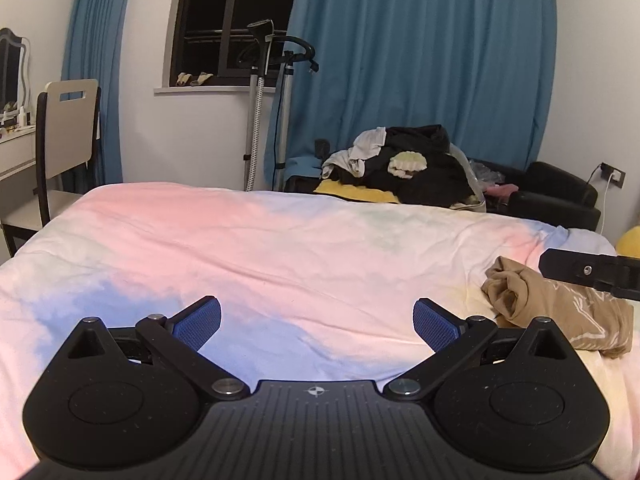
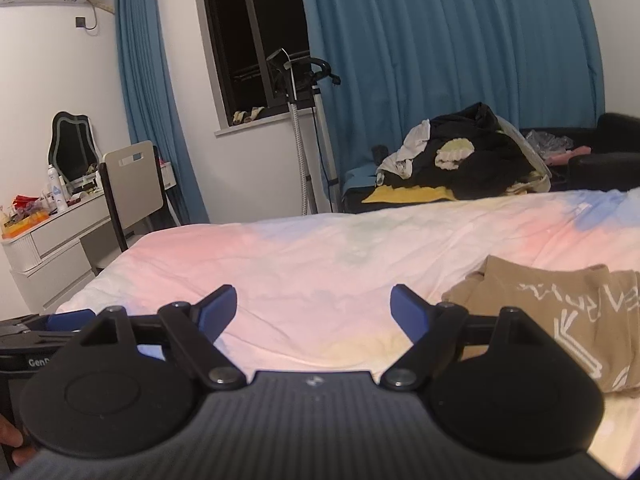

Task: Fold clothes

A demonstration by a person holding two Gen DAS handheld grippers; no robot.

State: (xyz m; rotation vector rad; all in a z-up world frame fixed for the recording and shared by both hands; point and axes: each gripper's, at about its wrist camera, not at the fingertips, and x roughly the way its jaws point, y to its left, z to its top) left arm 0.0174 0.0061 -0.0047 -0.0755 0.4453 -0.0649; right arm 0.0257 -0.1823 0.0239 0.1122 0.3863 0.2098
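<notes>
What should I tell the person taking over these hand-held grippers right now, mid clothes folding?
Left hand-held gripper: open, empty, above the pastel pink, blue and cream bedspread.
Right hand-held gripper: open, empty, also over the bedspread.
Tan cotton garment with white print: lies in a compact bundle on the bed, to the right of both grippers; neither touches it. It looks roughly folded, but I cannot tell if it is finished.
Pile of black, white and yellow clothes: heaped beyond the far edge of the bed, unfolded.
Left to do: check the tan garment, then probably fetch the next piece from the pile.
</notes>
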